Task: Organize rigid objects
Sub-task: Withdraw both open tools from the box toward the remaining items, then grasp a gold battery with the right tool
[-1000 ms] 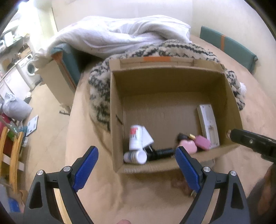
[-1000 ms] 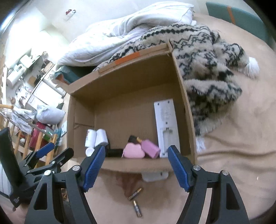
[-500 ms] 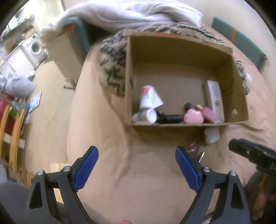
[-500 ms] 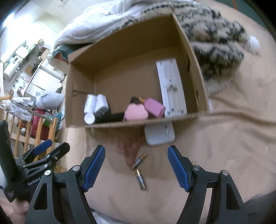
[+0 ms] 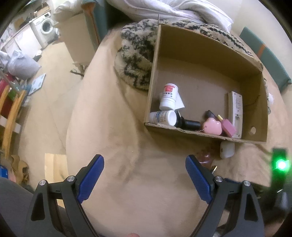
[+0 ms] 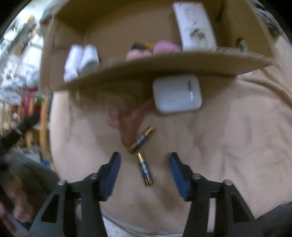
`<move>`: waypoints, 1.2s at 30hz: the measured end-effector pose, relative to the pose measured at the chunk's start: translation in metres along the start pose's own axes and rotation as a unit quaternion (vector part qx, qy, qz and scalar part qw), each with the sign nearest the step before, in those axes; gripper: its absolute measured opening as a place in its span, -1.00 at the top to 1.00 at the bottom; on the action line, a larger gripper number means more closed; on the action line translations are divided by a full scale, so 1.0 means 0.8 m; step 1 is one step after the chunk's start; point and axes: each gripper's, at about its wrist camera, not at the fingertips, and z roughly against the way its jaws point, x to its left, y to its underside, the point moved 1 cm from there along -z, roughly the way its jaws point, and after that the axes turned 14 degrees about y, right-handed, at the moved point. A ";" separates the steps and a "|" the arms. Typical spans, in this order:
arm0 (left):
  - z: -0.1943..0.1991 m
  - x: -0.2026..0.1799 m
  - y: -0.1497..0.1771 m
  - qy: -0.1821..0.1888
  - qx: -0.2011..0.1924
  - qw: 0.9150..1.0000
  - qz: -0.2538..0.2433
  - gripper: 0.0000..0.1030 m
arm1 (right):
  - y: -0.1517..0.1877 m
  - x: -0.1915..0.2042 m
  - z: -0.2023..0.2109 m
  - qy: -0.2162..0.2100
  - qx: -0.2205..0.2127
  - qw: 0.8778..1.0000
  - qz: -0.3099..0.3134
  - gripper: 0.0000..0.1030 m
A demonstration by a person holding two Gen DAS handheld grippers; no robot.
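Observation:
Two AA batteries lie on the beige bed cover in front of an open cardboard box (image 6: 164, 63). The near battery (image 6: 144, 171) lies between the blue pads of my right gripper (image 6: 145, 157). Its jaws are closing and neither pad touches the battery. The other battery (image 6: 141, 139) lies just beyond, slanted. A white rounded case (image 6: 177, 94) rests against the box's front wall. My left gripper (image 5: 144, 158) hangs open over bare cover, short of the box (image 5: 206, 135). The box holds two white bottles (image 5: 168, 99), a pink heart (image 5: 211, 125) and a white remote (image 5: 235, 109).
A reddish-brown patch (image 6: 127, 118) lies on the cover beside the batteries. A black-and-cream woolly blanket (image 5: 135, 60) and white bedding (image 5: 164, 9) lie behind the box. Left of the bed, the floor holds a wooden chair (image 5: 11, 113) and a washing machine (image 5: 45, 27).
The right gripper has dropped close over the batteries and its jaws have narrowed around the near one. The left gripper has tilted down and rolled, so the box sits higher and further right.

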 end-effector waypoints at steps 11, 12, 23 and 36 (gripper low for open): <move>0.005 0.003 -0.002 0.014 -0.001 1.000 0.015 -0.74 | 0.020 0.057 -0.010 0.124 -0.044 0.983 0.129 0.34; 0.005 0.004 -0.002 0.015 -0.001 1.000 0.018 -0.74 | 0.021 0.059 -0.008 0.126 -0.046 0.982 0.133 0.44; 0.002 0.011 0.001 0.008 -0.001 1.000 0.025 -0.74 | 0.020 0.037 0.066 0.055 -0.100 0.989 0.094 0.80; -0.027 -0.010 0.015 -0.011 0.025 0.999 -0.020 -0.74 | -0.030 -0.048 0.179 -0.010 -0.246 0.969 0.030 0.80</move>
